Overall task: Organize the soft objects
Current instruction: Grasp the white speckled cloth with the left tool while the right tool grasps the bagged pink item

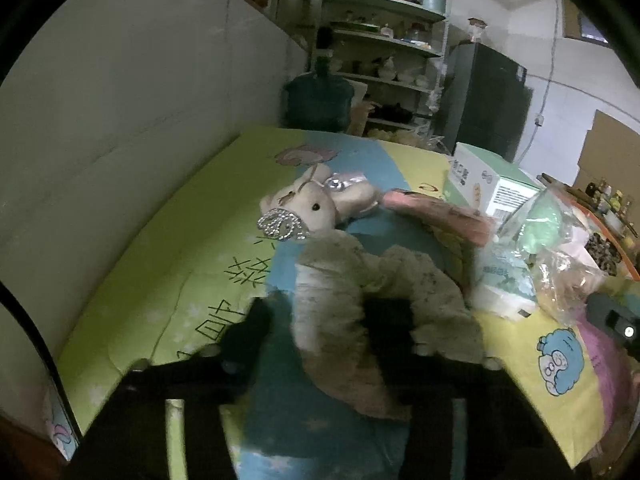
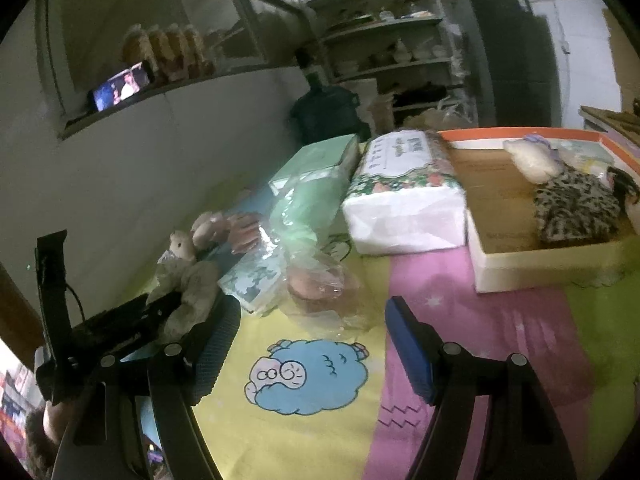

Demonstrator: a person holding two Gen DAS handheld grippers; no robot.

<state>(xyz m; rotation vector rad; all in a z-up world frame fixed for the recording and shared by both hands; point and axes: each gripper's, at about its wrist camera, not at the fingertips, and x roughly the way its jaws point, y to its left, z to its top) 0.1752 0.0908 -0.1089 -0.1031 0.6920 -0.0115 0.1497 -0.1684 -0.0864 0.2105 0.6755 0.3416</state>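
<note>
Left wrist view
- Left tool [image 1: 316, 328]: jaws partly closed around the grey plush toy [image 1: 360, 292], one dark finger at each flank; the toy fills the gap, so I judge it gripped, though motion blur hides the contact itself.
- Plush axis: runs from 6 o'clock, between the jaws, toward 12 o'clock, roughly along the fingers.
- Beige toy bear [image 1: 316, 204]: at 12 o'clock from the tool, lying on the patterned bench cover [image 1: 160, 272], with a silver sequinned piece by its head; it touches the far end of the grey plush.
- Pink fabric item [image 1: 436, 212]: at 1 o'clock, just beside the bear.
- Clutter at 2 to 3 o'clock: clear plastic bags [image 1: 560, 264] and a white-and-green carton [image 1: 492, 180].

Right wrist view
- Right tool [image 2: 308, 352]: jaws wide apart and holding nothing, hovering above the blue sheep print [image 2: 308, 376].
- Left tool and plush: at 9 to 10 o'clock from the right tool, near.
- Shallow cardboard box [image 2: 500, 200]: at 1 to 2 o'clock, orange-rimmed, already holding a leopard-print soft item [image 2: 576, 208] and a white plush [image 2: 532, 160].
- Tissue pack [image 2: 404, 200]: at 12 o'clock, beside the box.

Governing relation
- Judgement: the box lies on the right tool's side, well apart from the held plush, so the carry would run across the bench from 9 toward 2 o'clock.
</note>
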